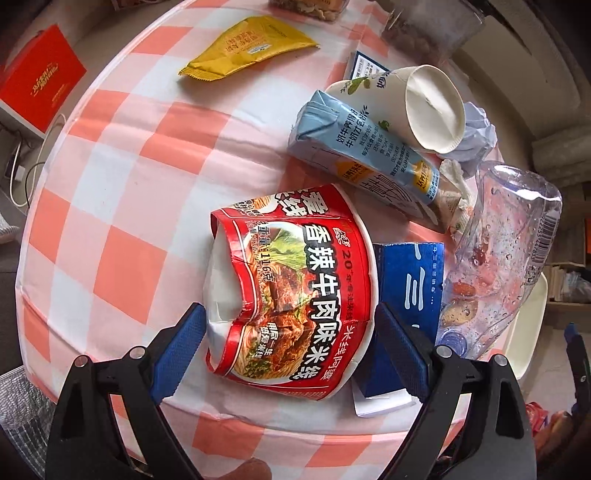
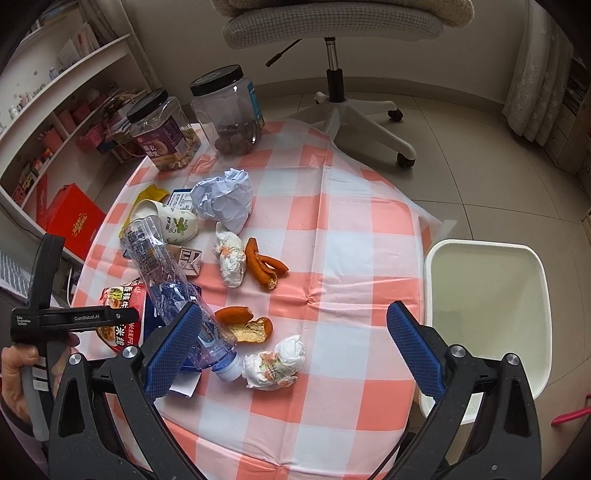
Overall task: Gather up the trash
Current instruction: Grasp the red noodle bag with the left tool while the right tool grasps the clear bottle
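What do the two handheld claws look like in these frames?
Both claws, left claw and right claw, have black angular arms with silver rivets and blue textured pads. The left tool's black body carries white "GenRobot.AI" lettering and a grey handle.

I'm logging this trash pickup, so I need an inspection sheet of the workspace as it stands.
Surface: round table under a pink-and-white checked cloth.
Job's things: crushed red noodle cup, milk carton, paper cup, plastic bottle, crumpled paper, tissue wads, orange peels.
Clutter: two black-lidded jars, yellow packet.
Grippers: left claw open, straddling the noodle cup; right claw open, empty.
Cables: white cords beside the table.
Surroundings: white bin, office chair, shelves.
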Tool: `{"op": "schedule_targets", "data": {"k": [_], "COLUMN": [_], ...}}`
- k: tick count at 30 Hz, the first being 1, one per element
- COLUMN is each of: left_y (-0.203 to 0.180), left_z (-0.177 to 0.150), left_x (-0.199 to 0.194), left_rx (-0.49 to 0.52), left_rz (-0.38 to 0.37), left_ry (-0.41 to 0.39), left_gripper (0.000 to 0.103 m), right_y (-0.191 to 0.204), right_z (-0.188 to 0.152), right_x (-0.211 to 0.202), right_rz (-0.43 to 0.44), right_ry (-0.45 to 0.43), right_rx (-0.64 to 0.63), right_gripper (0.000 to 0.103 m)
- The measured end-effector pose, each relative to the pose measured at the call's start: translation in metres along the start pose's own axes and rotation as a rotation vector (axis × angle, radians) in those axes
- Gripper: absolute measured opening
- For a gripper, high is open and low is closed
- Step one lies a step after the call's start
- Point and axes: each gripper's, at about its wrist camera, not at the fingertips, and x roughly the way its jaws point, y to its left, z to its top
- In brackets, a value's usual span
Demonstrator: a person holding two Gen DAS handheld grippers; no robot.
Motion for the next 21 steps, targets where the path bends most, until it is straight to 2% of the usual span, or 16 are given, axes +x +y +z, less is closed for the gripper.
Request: {"op": "schedule_targets", "data": {"k": [5,7,9,11,15,17,19,21], "left_y": [0.043,0.058,0.067,0.067,0.059,0.054,0.044,0.035], "left_z": [0.006,0.006,0.006,0.000,0.000,0.000,0.000,-0.001], "left_x": [-0.003,0.003,0.017,0.024,0.028,0.028,0.026,0.017], "left_rx": [-0.141,-0.207,-0.254,-0.287,-0.289,-0.266,-0.219,-0.178], "left_rz": [-0.179,-0.269,-0.318,-0.327,-0.358,-0.324,-0.263,-0.228], "left_ry": [0.038,0.056,0.094,0.092,0.081,0.076,0.052,0.007], "left_gripper": [0.089,0.090,0.090,0.091,0.092,0.092,0.087,0.075], "right_y": [0.014,0.020,0.026,0.031,0.045,0.051,0.054,0.057], "right_z": [0.003,0.004,0.004,0.003,0.000,-0.002,-0.004,-0.005], "right_x": [0.007,0.010,0.014,0.019,0.027,0.030,0.034,0.038], "right_rz": [0.016,0.021,0.023,0.020,0.012,0.000,-0.010,-0.014], "right_ry": [0.015,0.016,0.018,0.020,0.023,0.022,0.028,0.037], "right_rx": [-0.030,-0.044,-0.055,-0.061,-0.112,-0.143,-0.162,-0.167], "right_gripper": [0.096,0.096,0.096,0.096,0.096,0.096,0.096,0.096]}}
